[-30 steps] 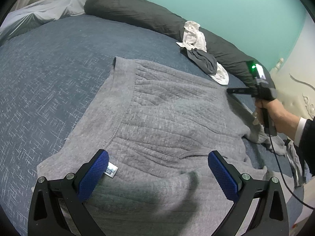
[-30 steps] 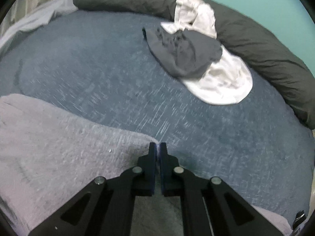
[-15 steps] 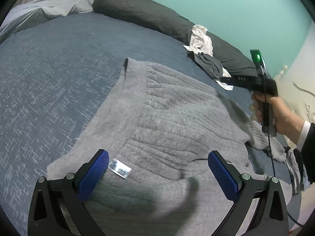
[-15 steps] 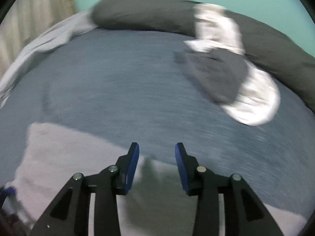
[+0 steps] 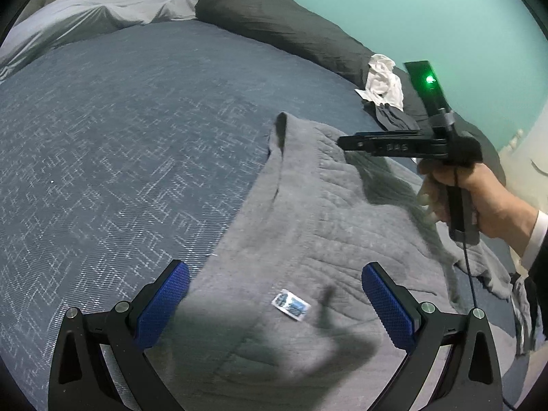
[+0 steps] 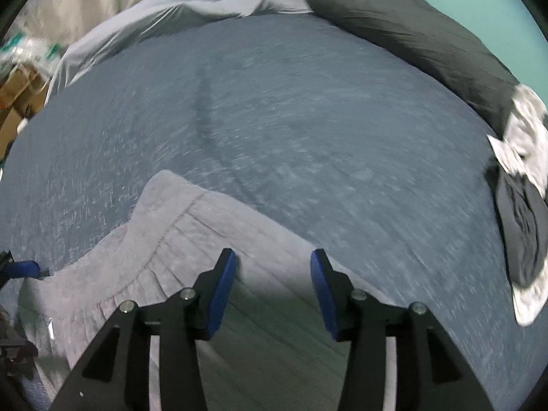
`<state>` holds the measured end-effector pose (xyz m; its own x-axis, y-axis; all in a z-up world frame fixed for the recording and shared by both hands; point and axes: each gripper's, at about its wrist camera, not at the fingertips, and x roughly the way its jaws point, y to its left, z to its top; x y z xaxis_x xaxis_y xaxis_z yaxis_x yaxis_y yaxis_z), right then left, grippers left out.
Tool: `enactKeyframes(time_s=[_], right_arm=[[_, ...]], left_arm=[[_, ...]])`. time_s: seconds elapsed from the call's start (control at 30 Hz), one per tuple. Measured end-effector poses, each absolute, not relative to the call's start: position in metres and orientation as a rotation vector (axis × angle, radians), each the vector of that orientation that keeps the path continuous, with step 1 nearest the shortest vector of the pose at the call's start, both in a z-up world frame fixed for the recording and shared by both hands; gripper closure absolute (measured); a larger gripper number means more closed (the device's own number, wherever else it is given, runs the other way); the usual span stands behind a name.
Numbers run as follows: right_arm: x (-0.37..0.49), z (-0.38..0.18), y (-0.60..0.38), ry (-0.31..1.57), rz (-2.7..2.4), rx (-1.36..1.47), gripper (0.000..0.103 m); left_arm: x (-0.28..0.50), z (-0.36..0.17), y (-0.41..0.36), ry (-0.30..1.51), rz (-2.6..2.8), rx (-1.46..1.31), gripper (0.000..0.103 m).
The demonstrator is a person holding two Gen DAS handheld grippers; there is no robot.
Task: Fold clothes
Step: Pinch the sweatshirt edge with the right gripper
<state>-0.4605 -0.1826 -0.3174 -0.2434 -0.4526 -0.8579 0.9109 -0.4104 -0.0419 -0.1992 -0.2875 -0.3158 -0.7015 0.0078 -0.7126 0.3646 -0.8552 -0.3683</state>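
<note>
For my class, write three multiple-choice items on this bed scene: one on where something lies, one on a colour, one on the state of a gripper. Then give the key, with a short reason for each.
1. Where is the small woven label?
A. on the grey sweater
B. on the dark bolster pillow
C. on the bare bedspread

2. What colour are the pads of the left gripper?
A. red
B. blue
C. white

3. How does the right gripper stand?
A. shut on the sweater
B. shut on the white cloth
C. open, holding nothing

Key: 1 A, the label lies on the knit between the left fingers. 2 B, both pads show blue. 3 C, its jaws have just been opening, with a clear gap and only sweater below.
</note>
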Motion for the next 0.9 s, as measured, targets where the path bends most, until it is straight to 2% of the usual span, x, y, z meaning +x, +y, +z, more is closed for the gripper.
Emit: enactKeyframes(time_s=[0.03, 0.07, 0.13, 0.17, 0.47, 0.5, 0.53, 0.57, 0.6, 0.63, 0.7, 0.9], right_arm=[[-0.458, -0.321, -0.189, 0.717, -1.793, 0.993, 0.063], [-0.457, -0.323, -0.192, 0.724, -1.784, 0.987, 0.080], [-0.456, -0.323, -0.198, 0.732, -1.771, 0.974, 0.098], [-0.455, -0.322, -0.200, 0.732, -1.768, 0.965, 0.103], [-0.469, -0.294, -0.202, 0.575, -1.845, 0.919, 0.103], [-0.468, -0.293, -0.202, 0.546, -1.813, 0.931, 0.102], [-0.470, -0.295, -0.203, 0.533, -1.791, 0.969, 0.090], [-0.471, -0.299, -0.206, 0.541, -1.772, 1.009, 0.062], [-0.470, -0.303, -0.209, 0.581, -1.777, 1.023, 0.051], [-0.468, -0.304, -0.210, 0.587, -1.772, 1.018, 0.047], [-0.467, -0.308, -0.213, 0.585, -1.748, 1.032, 0.047], [-0.449, -0.331, -0.229, 0.749, -1.669, 1.041, 0.050]], left_arm=[[-0.199, -0.316, -0.289, 0.742, -2.624, 1.101, 0.000], [-0.198, -0.316, -0.290, 0.745, -2.623, 1.099, 0.000], [-0.197, -0.316, -0.292, 0.749, -2.622, 1.097, 0.000], [-0.196, -0.316, -0.294, 0.750, -2.621, 1.096, 0.000], [-0.191, -0.318, -0.301, 0.773, -2.610, 1.082, 0.000], [-0.191, -0.318, -0.301, 0.778, -2.609, 1.081, 0.000], [-0.191, -0.319, -0.302, 0.783, -2.608, 1.081, 0.000], [-0.191, -0.319, -0.303, 0.788, -2.606, 1.081, 0.000], [-0.191, -0.319, -0.303, 0.790, -2.606, 1.080, 0.000], [-0.191, -0.319, -0.303, 0.790, -2.607, 1.079, 0.000], [-0.190, -0.318, -0.303, 0.790, -2.607, 1.079, 0.000], [-0.191, -0.318, -0.302, 0.793, -2.612, 1.078, 0.000]])
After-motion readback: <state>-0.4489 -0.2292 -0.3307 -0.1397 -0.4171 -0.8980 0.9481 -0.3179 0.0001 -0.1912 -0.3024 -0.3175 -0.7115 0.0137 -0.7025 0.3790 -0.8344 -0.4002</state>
